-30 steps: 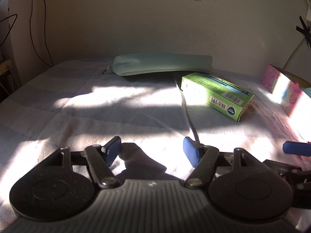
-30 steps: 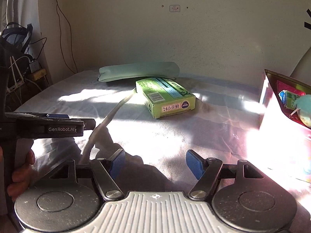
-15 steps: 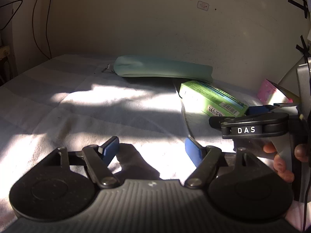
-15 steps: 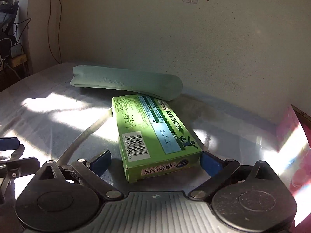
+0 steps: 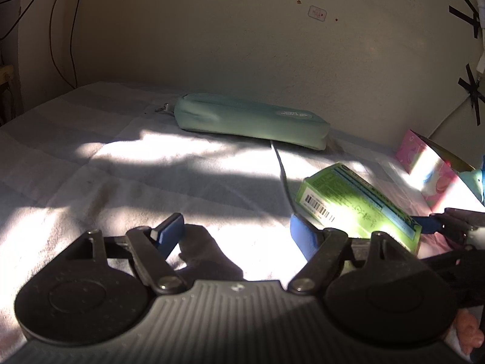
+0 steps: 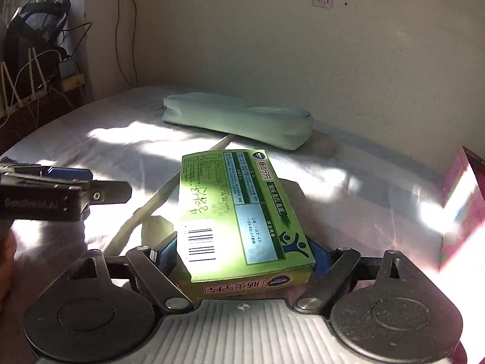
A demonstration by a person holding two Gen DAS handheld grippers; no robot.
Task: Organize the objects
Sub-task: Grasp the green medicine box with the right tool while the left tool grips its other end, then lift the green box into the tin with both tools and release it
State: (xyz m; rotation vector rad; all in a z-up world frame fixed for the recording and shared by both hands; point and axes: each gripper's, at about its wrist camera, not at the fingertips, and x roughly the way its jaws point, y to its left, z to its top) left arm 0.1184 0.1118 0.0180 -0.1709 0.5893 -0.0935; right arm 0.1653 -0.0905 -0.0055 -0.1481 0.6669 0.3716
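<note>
Green box (image 6: 239, 221) sits btwn the right gripper's (image 6: 242, 250) blue fingers (image 6: 166, 253), near end deep in the gap, far end pointing toward the wall, tilted. Fingers are wide and closing; both pads look to be against the box's long sides. Left gripper (image 5: 238, 236) is opening, nothing btwn its fingers (image 5: 171, 232), just sunlit cloth of the bench (image 5: 121, 163). Box lies just right of its right finger. Teal pouch (image 5: 251, 119) lies farther back by the wall; pink box (image 5: 430, 166) at right.
</note>
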